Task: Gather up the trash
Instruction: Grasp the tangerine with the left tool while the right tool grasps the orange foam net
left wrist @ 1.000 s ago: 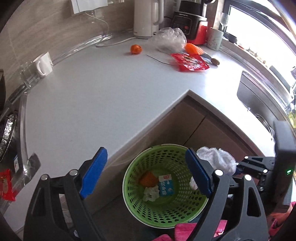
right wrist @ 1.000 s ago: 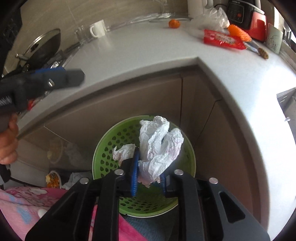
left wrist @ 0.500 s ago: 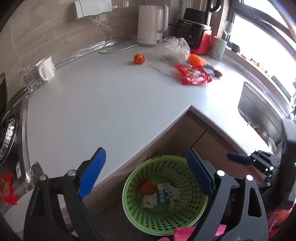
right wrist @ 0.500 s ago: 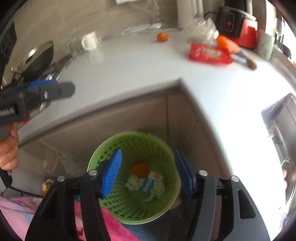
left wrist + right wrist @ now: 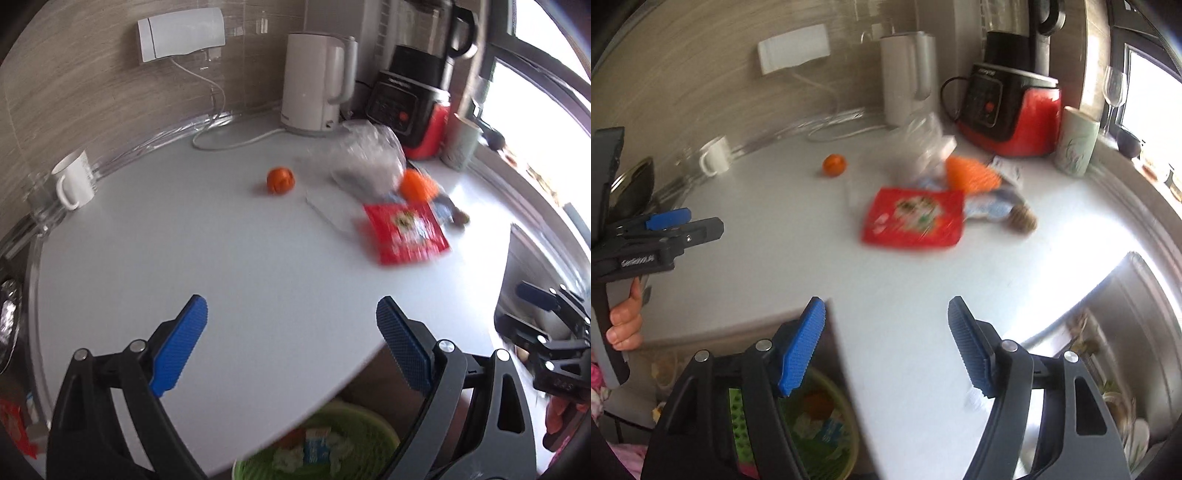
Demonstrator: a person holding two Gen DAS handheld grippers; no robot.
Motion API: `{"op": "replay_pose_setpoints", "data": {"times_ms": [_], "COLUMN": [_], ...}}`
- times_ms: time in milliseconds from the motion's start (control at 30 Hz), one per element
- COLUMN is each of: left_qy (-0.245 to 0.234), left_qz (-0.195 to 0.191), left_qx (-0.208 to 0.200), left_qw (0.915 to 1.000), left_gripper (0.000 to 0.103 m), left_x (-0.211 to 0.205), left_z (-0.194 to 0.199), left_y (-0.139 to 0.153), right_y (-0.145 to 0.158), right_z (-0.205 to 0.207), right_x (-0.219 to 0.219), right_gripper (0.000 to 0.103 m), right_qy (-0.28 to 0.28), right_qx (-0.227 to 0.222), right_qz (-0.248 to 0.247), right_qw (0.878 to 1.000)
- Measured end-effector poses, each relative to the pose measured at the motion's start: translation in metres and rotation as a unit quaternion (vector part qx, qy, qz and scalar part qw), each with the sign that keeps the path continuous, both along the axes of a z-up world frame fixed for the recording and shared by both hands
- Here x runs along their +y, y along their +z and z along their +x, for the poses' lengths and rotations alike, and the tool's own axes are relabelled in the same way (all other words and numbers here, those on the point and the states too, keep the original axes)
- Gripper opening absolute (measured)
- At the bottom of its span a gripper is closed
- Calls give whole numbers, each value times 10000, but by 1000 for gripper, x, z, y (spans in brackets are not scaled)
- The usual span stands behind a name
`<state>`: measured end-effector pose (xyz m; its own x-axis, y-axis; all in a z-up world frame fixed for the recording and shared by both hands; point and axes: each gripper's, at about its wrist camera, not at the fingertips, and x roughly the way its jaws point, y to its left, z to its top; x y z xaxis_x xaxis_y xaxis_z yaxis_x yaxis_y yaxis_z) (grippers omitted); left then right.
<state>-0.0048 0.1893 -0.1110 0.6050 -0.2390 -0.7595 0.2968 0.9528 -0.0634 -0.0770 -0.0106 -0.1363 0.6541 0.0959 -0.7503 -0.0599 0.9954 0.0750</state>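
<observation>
Hovering both tools over the white table [image 5: 229,266], nothing gripped. Your left hand-held gripper [image 5: 291,343] stands wide, blue pads empty, bare tabletop between them; its jaws have just been opening a bit further. Your right hand-held gripper [image 5: 886,343] is also spread, nothing between the pads; its jaws have just been opening too.

Trash from the left wrist view:
- red snack packet [image 5: 404,236] lies flat on the table at 1 o'clock from the left hand-held gripper, well apart from it.
- crumpled clear plastic bag [image 5: 365,158] sits just behind the packet, further out at 1 o'clock, in front of the white kettle [image 5: 314,81].
- small orange fruit [image 5: 280,180] at 12 o'clock, on its own, well apart from the pads.
- orange brush [image 5: 415,184] touches the packet's far edge.

From the right wrist view the red snack packet [image 5: 914,218] is at 12 o'clock, clear of the pads, with the fruit [image 5: 834,165] at 11 o'clock.

Green basket [image 5: 332,443] sits below the table edge at 6 o'clock under the left tool. It holds white paper and a small carton. In the right view it shows behind the left finger at 7 o'clock [image 5: 812,424]. Frames are motion-blurred, so fine detail on the packet is unreadable.
</observation>
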Motion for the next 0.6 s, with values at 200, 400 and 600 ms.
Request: {"op": "replay_pose_setpoints", "data": {"times_ms": [200,400,600], "left_qy": [185,372,494], "left_qz": [-92,73,179], "left_qx": [-98,-35,206], "left_qw": [9997,9993,9984], "left_gripper": [89,89,87], "left_x": [-24,-48,-66], "left_z": [73,146,211], "left_y": [-5,-27,-60], "right_y": [3,-1,-16], "right_z": [50,103,141], "right_x": [-35,-66,-91], "right_gripper": [71,71,71], "right_qy": [-30,-55,-131], "right_qx": [-150,-213,-181], "right_qz": [41,93,193], "right_qw": [9999,9997,9996]}}
